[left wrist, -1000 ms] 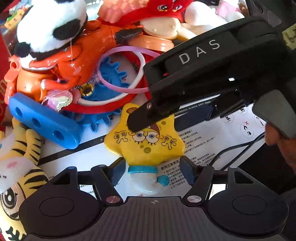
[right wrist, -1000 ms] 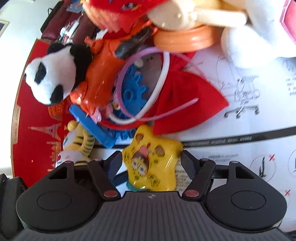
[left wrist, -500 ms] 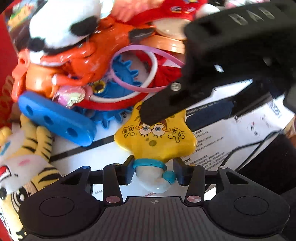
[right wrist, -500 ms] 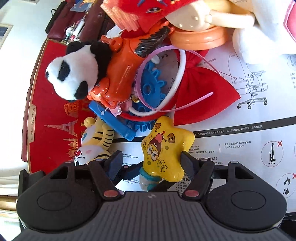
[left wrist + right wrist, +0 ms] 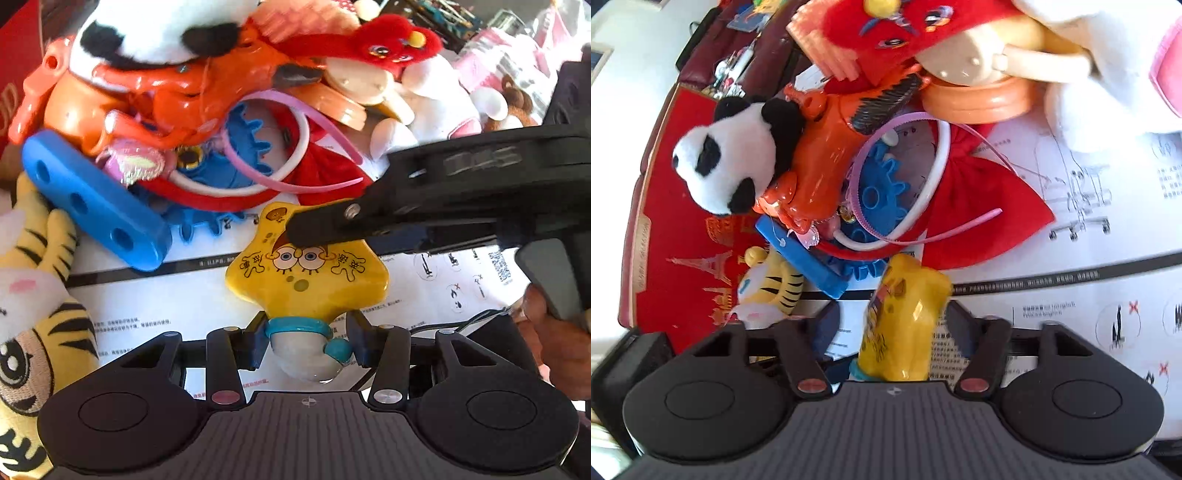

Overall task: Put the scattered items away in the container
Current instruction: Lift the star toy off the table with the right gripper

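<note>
A yellow star toy with a cartoon face, a blue collar and a white base stands in front of the toy pile. My left gripper is shut on its collar and white base. My right gripper reaches in from the right, its upper finger lying across the star's top point. In the right wrist view the star is edge-on between the closing jaws of my right gripper. The right pad is close against it. A gap shows at the left pad.
Behind the star lie a panda plush, an orange plastic toy, a blue holed bar, pink headbands and a red bow. A tiger plush lies left, on a red box. A printed sheet covers the surface.
The left jaws closed onto the star's base. The star turned from face-up to edge-on in the right wrist view, and the right jaws narrowed around it.
</note>
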